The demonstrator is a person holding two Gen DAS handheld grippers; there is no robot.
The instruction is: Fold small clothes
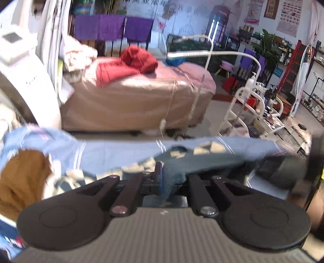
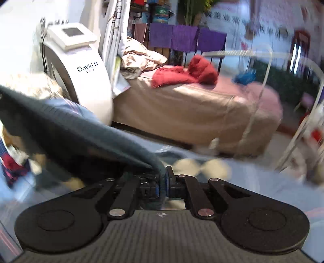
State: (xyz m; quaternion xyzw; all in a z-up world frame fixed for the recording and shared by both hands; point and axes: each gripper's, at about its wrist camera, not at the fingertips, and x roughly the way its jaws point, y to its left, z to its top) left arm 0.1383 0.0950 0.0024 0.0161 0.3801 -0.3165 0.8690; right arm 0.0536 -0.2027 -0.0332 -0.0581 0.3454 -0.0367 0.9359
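Dark garment point(image 1: 202, 161) clamped by both tools.
Brown cloth point(image 1: 22, 178) is shown only by the left view; the garment point(image 2: 81, 133) is stretched toward ten o'clock from the closed right tool point(image 2: 162, 182), toward two o'clock from the closed left tool point(image 1: 168, 180).

A beige massage bed point(image 1: 137, 101) stands behind, with a red blanket point(image 1: 131, 64) lying on its top. Purple towels point(image 1: 113, 28) hang on a rack behind it. A white machine point(image 2: 81, 66) stands to its left, a white trolley point(image 1: 253, 109) to its right

Dark lettering on the white machine point(image 2: 81, 66), too blurred to read; wall posters point(image 1: 289, 14) likewise illegible.
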